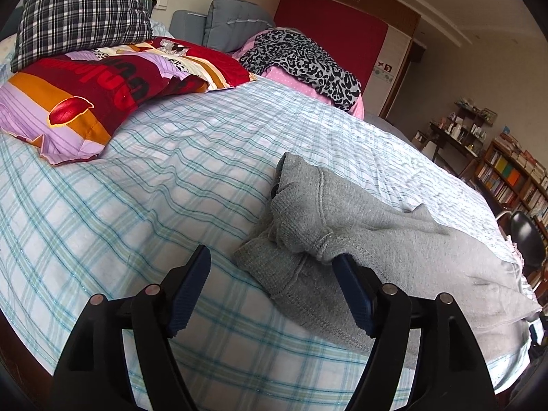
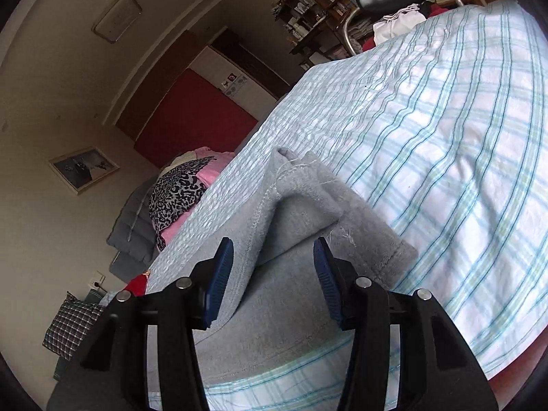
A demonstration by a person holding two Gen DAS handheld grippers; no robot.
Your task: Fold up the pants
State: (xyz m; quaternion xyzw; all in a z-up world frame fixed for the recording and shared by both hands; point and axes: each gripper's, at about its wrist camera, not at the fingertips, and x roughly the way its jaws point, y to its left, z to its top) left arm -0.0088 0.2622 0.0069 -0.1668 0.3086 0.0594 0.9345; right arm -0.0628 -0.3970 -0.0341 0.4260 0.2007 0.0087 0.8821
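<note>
Your left gripper (image 1: 272, 262) has its jaws spread wide and gripping nothing; the right-hand blue pad (image 1: 352, 294) sits just at the edge of the grey sweatpants (image 1: 394, 246), while the other pad hangs over bare plaid bedsheet (image 1: 137, 178). From these jaws the pants lie ahead and to the right, their bunched, ribbed end rising toward the centre of the frame and the wider body running off to the lower right.

Your right gripper (image 2: 274, 263) is likewise released, jaws apart, but it straddles the grey sweatpants (image 2: 294, 239) directly: a folded-over flap with a stitched hem stands between the pads and points toward the upper middle of the frame. The cloth's long axis runs roughly from the bottom of that view up and away along the fingers.

So your right hand looks nearer to a grip; I'd judge the fold is only partly made.

Behind, at the upper left of the left view, lie a patterned pillow (image 1: 102, 92) and a checked cushion (image 1: 82, 10).
</note>
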